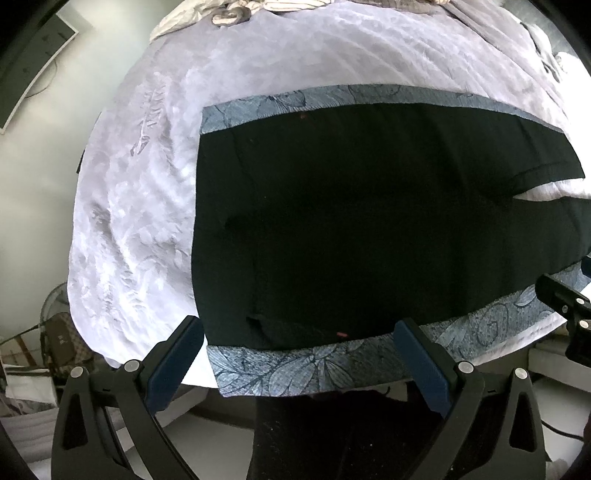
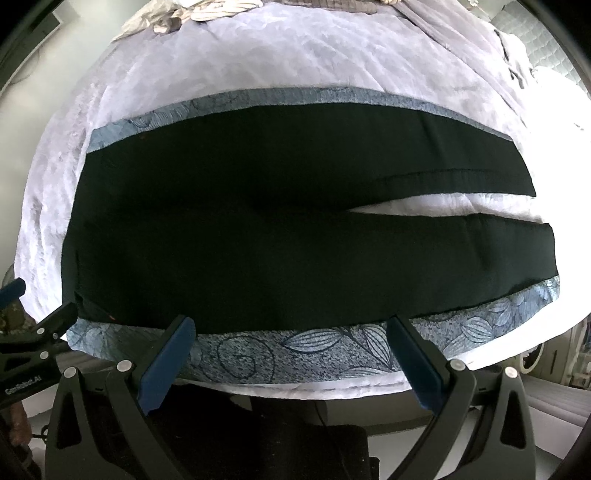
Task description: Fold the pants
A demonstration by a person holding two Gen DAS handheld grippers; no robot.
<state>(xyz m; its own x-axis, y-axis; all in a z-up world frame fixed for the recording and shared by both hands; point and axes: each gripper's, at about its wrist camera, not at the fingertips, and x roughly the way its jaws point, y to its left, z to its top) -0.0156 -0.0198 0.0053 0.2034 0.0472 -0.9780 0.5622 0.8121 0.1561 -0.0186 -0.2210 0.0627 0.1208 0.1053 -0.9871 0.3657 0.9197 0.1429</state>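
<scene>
Black pants (image 1: 351, 221) lie flat on a blue leaf-patterned cloth (image 1: 295, 373) on a bed, waistband to the left, the two legs running right with a narrow gap between them. They also show in the right wrist view (image 2: 258, 229). My left gripper (image 1: 299, 328) is open and empty, hovering over the near edge by the waist end. My right gripper (image 2: 291, 325) is open and empty, over the near edge of the patterned cloth (image 2: 332, 354) by the near leg. The right gripper also shows at the left wrist view's right edge (image 1: 561, 299).
A pale lilac quilt (image 1: 140, 206) covers the bed. Crumpled striped bedding (image 1: 236, 11) lies at the far end. A wall monitor (image 1: 29, 62) is at the far left. A fan and boxes (image 1: 48, 332) stand on the floor at the left.
</scene>
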